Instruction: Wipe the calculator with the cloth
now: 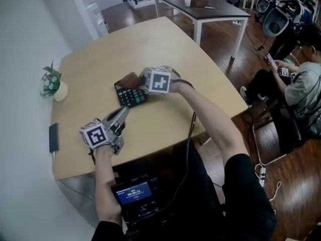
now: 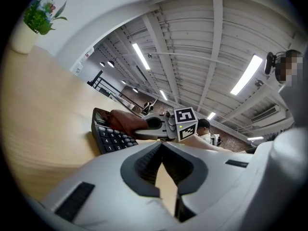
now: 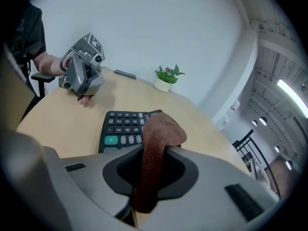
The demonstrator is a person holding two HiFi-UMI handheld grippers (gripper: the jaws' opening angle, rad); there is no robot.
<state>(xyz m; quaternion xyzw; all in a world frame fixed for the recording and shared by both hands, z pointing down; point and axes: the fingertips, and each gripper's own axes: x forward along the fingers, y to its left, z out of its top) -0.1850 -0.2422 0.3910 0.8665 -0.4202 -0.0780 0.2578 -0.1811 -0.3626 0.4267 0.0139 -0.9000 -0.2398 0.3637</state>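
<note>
A black calculator (image 1: 131, 94) (image 2: 111, 137) (image 3: 123, 126) lies on the round wooden table (image 1: 190, 79). My right gripper (image 1: 136, 82) (image 3: 144, 196) is shut on a brown cloth (image 1: 129, 79) (image 3: 158, 148) (image 2: 126, 121). The cloth's bunched end rests on the calculator's far part, by the display. My left gripper (image 1: 122, 114) (image 2: 163, 177) is shut and holds nothing. It rests on the table a little in front of the calculator's near edge, pointing toward it.
A small potted plant (image 1: 52, 83) (image 3: 166, 77) (image 2: 32, 23) stands at the table's left edge. A dark phone (image 1: 53, 137) lies near the left front edge. A second table (image 1: 205, 6) and a seated person (image 1: 296, 84) are off to the right.
</note>
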